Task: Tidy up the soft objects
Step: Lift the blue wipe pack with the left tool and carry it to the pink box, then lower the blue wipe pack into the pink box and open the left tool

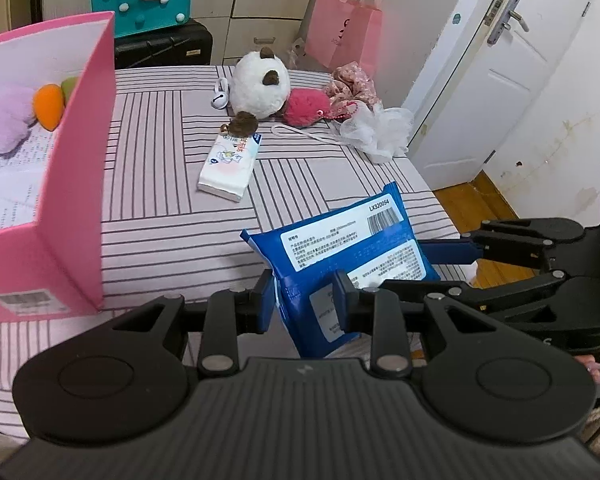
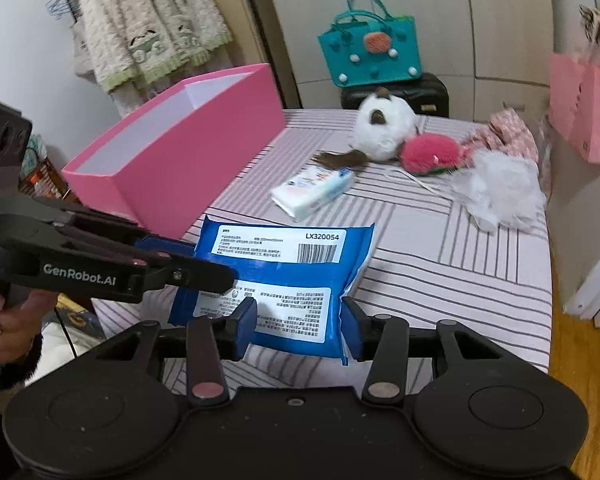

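Left gripper: clamping narrow on the near edge of the blue wipes pack — lifting it clear of the striped bed.
Right gripper: jaws standing apart around the pack's other end — pads not pressing.
Pink box: sitting left, holding plush toys.

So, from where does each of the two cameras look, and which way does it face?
Left wrist: sits on the left tool, facing across the striped bed; the right tool and some fingers show.
Right wrist: sits on the right tool, facing the same bed; the left tool and a hand show.
Shared: blue pack, pink box, white plush.
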Action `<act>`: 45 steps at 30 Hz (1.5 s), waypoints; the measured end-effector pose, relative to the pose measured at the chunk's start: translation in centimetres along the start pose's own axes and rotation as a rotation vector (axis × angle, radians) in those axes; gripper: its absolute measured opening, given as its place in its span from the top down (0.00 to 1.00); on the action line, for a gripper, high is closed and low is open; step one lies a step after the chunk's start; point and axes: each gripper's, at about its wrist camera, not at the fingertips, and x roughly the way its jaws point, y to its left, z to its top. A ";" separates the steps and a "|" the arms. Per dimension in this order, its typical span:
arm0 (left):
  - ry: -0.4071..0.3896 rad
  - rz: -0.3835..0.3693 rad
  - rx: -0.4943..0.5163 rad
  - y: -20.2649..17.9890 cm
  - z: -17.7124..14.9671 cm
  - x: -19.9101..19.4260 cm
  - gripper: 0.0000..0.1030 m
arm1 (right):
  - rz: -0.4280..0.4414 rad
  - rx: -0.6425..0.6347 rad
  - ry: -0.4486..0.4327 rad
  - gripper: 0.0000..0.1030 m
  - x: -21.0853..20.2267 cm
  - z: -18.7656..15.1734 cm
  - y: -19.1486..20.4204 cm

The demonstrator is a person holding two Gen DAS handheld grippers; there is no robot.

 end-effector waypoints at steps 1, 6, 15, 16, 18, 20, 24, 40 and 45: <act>0.006 -0.007 0.003 0.1 -0.1 -0.4 0.73 | -0.001 -0.014 -0.001 0.48 -0.3 0.0 0.5; 0.023 -0.035 0.016 1.0 -0.8 -2.7 0.73 | 0.009 -0.064 -0.002 0.47 -1.5 0.2 2.3; 0.055 0.004 0.016 1.9 -1.7 -6.3 0.73 | 0.107 -0.153 -0.024 0.47 -3.7 0.8 5.9; 0.048 0.013 0.021 1.8 -1.8 -7.0 0.73 | 0.113 -0.166 -0.024 0.46 -3.9 0.9 6.3; 0.028 0.029 0.035 1.8 -1.8 -8.3 0.73 | 0.125 -0.183 -0.026 0.46 -4.2 1.2 7.1; 0.001 0.050 0.045 1.9 -1.8 -9.7 0.73 | 0.142 -0.203 -0.032 0.46 -4.6 1.6 7.8; -0.055 0.090 0.062 2.3 -1.8 -12.0 0.73 | 0.178 -0.240 -0.053 0.45 -5.3 2.6 9.4; -0.236 0.196 0.023 7.6 1.1 -16.9 0.72 | 0.188 -0.400 -0.157 0.43 -3.5 9.1 15.1; -0.284 0.233 -0.016 10.6 3.4 -17.0 0.72 | 0.223 -0.409 -0.182 0.57 -1.4 11.9 15.5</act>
